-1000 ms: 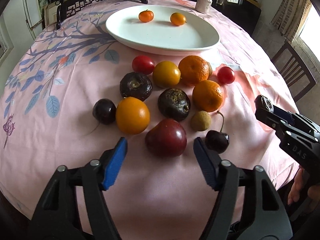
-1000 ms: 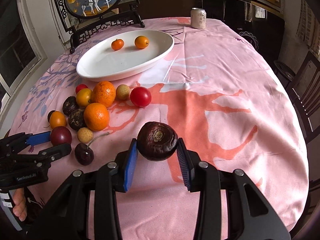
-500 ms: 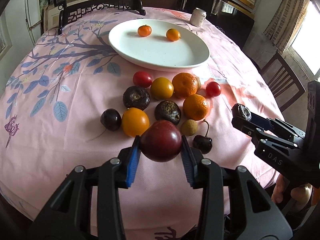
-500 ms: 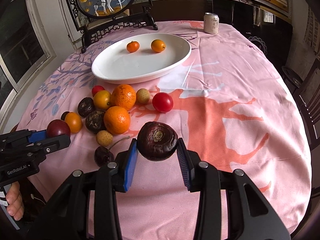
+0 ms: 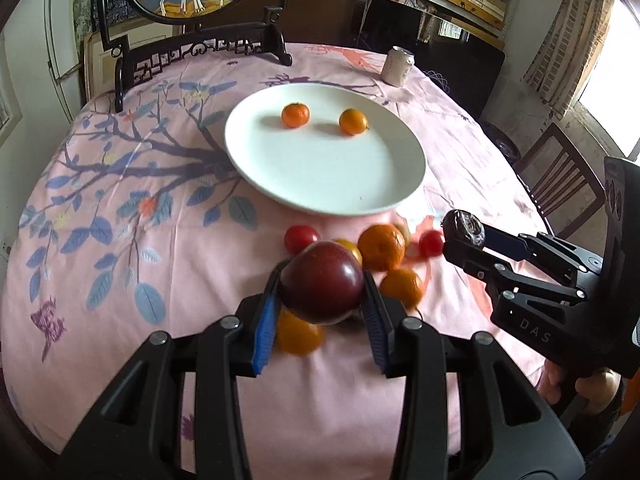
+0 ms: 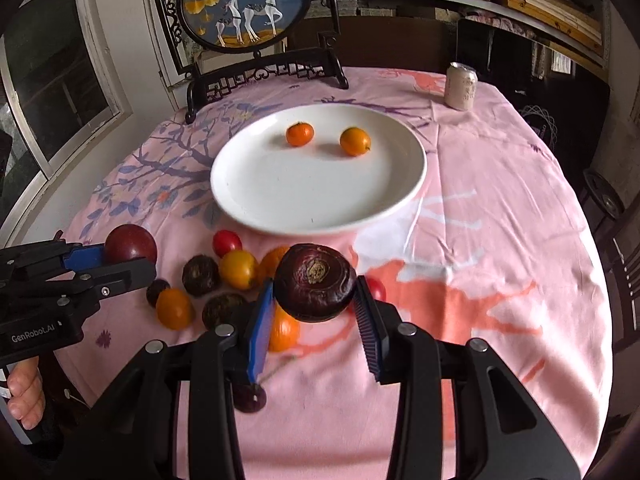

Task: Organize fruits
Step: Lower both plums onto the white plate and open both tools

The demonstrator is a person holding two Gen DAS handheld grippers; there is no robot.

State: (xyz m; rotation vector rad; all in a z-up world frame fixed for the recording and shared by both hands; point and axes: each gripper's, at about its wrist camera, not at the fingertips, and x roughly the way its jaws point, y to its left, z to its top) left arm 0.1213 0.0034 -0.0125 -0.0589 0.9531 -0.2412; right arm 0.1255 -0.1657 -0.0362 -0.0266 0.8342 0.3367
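Note:
My left gripper (image 5: 320, 312) is shut on a dark red plum (image 5: 322, 282) and holds it above the fruit pile. My right gripper (image 6: 316, 312) is shut on a dark purple wrinkled fruit (image 6: 316, 282), also lifted. A white oval plate (image 5: 320, 184) holds two small oranges (image 5: 295, 115) further back. On the pink cloth lie several loose fruits: oranges (image 6: 239, 268), red tomatoes (image 6: 226, 241), dark fruits (image 6: 200, 274) and a cherry (image 6: 249, 398). The right gripper (image 5: 464, 236) shows in the left wrist view, the left gripper (image 6: 116, 258) in the right wrist view.
A drink can (image 6: 461, 86) stands at the far right of the table. A framed deer picture on a black stand (image 6: 248, 12) is at the far edge. Wooden chairs (image 5: 560, 180) stand to the right. The round table's edge curves close on all sides.
My left gripper closed on the dark red plum and lifted it off the cloth. Both grippers have risen and moved toward the plate. The right gripper kept its fruit.

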